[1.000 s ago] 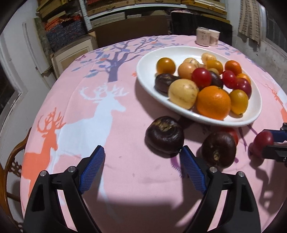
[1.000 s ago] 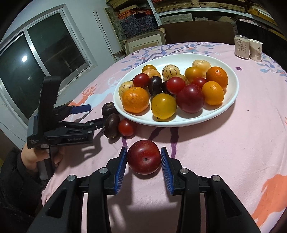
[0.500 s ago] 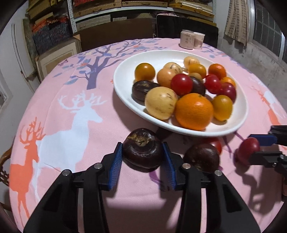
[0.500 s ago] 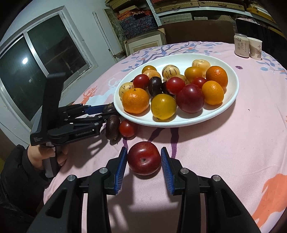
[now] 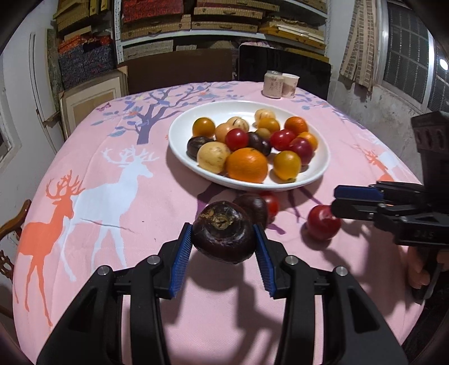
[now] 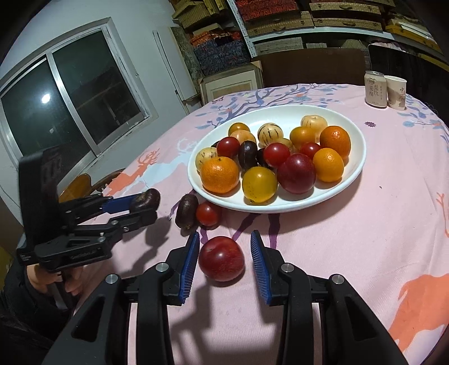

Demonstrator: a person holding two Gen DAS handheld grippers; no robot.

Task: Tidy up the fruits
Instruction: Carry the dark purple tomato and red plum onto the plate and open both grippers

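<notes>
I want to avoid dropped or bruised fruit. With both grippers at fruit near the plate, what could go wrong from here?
1. The left gripper holds the dark purple fruit only by its rounded sides, lifted off the tablecloth; it could slip out and roll.
2. The white plate is already crowded, so an added fruit may roll off the pile.
3. The right gripper brackets the red plum with small gaps; uneven closing may push it away.

Box-stacked shelves point(image 5: 224, 25) back the room; a dark window point(image 6: 73, 104) reflects a lamp.
</notes>
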